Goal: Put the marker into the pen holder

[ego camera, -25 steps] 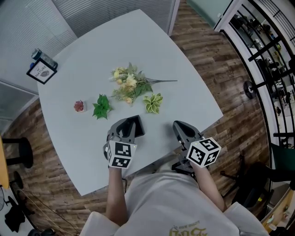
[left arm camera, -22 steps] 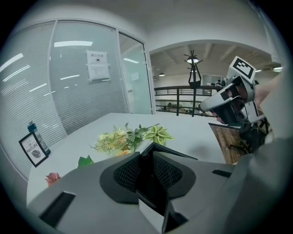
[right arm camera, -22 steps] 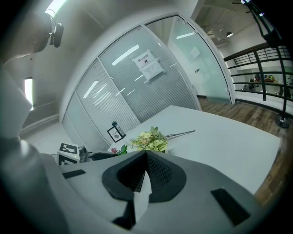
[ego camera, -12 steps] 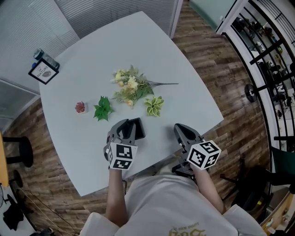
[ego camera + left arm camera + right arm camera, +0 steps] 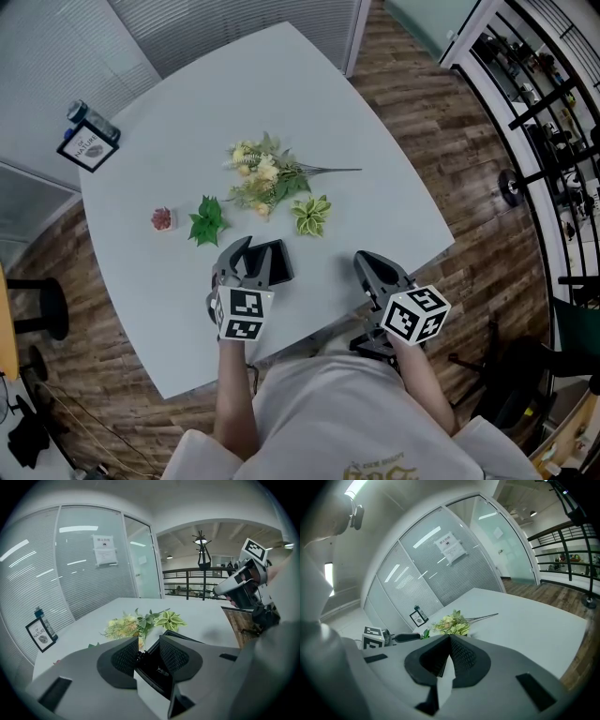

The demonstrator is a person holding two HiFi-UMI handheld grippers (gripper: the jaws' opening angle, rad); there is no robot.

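A black pen holder lies on the white table, close to its near edge. My left gripper hovers at the holder's left side, its jaws opening with nothing pressed between the pads. In the left gripper view the holder shows through the gap of that gripper, and a slim dark piece lies inside it; whether that piece is the marker I cannot tell. My right gripper rests to the right of the holder, apart from it. In its own view the right gripper has its tips together, with nothing in them.
A bunch of pale artificial flowers lies mid-table. Near it are a yellow-green leaf sprig, a green leaf and a small pink thing. A framed sign stands at the far left corner. Wooden floor surrounds the table.
The left gripper's jaws have spread wider, its left finger swinging out from the holder. The right gripper has stayed where it was.
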